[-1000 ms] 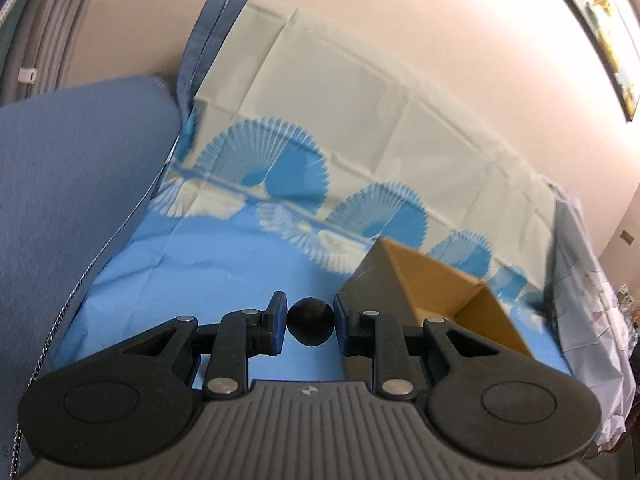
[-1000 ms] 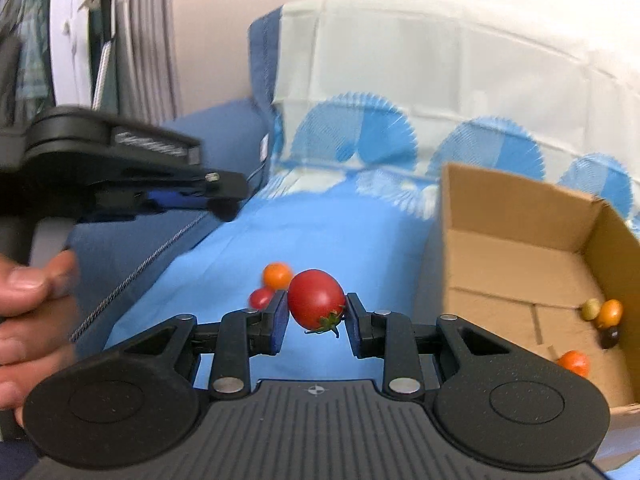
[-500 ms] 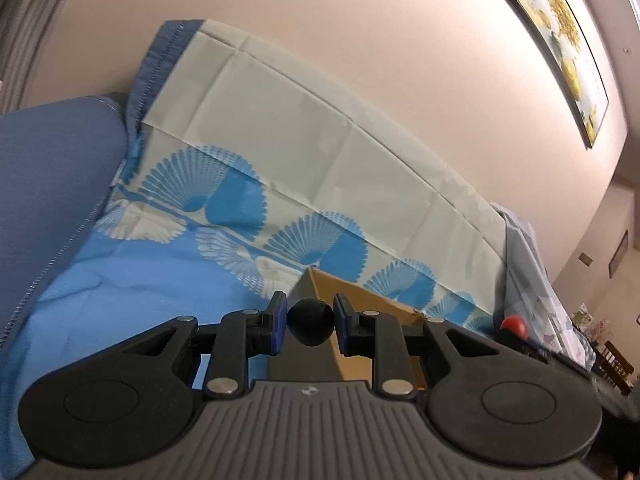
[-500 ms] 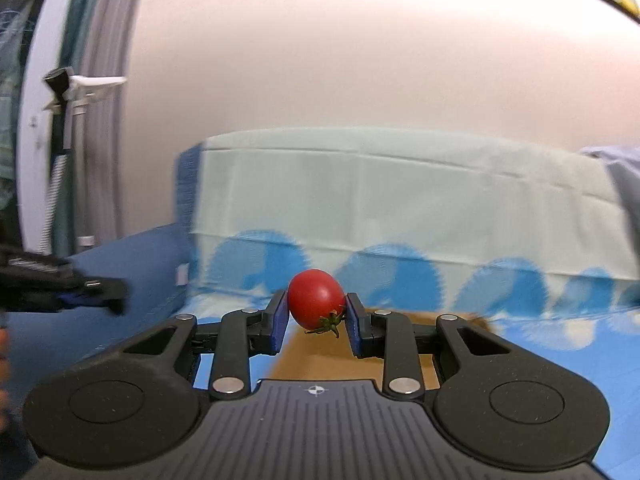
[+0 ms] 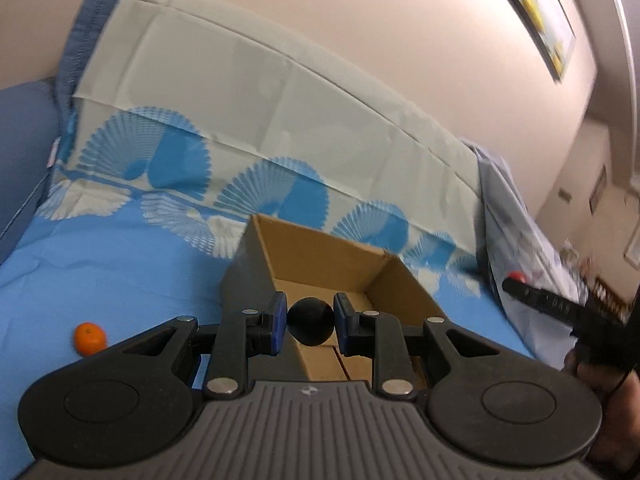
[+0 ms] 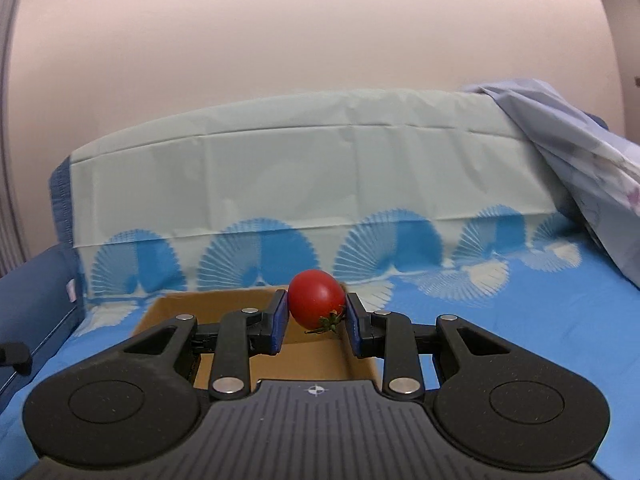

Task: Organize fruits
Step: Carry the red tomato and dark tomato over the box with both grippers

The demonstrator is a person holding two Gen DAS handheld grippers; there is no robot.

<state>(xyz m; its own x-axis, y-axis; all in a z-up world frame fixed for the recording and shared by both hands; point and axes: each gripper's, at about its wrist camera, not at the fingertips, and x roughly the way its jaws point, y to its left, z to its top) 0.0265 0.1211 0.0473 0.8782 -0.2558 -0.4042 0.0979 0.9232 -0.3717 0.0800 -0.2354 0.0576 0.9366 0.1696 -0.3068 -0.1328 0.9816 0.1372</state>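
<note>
Nearest in the left wrist view: left gripper [image 5: 310, 323], fingers [image 5: 276, 322] closed most of the way and pressed on both sides of a small dark round fruit [image 5: 311, 321], nearly black, kind not clear. Held off the ground, over the near end of an open cardboard box [image 5: 328, 248]. Down to the left, lying alone on the blue patterned cloth [image 5: 120, 264], one small orange fruit [image 5: 89, 338], well apart from the box. At the right edge of the same view, side-on and blurred, the right gripper [image 5: 520, 286] with a speck of red at its tip, and a dark glimpse of the hand behind it.

Nearest in the right wrist view: right gripper [image 6: 317, 315], fingers [image 6: 279, 320] likewise narrowed and clamped on a red cherry tomato [image 6: 316, 298], green calyx turned down toward the right finger. Tomato raised above the box [image 6: 224, 300], whose far rim and brown inner wall show just behind and below the fingers; inside of the box mostly hidden by the gripper body.

Farther back: the cloth spread flat around the box, fan shapes in blue and white along its far border, then turned up against a backrest as a pale creased panel. Bunched pale fabric [image 6: 580, 160] draped over the right end. Blue upholstery [image 6: 32, 292] on the left side. Plain pinkish wall [image 6: 320, 40] behind all, with a framed picture [image 5: 536, 12] high at the right in the left wrist view.
</note>
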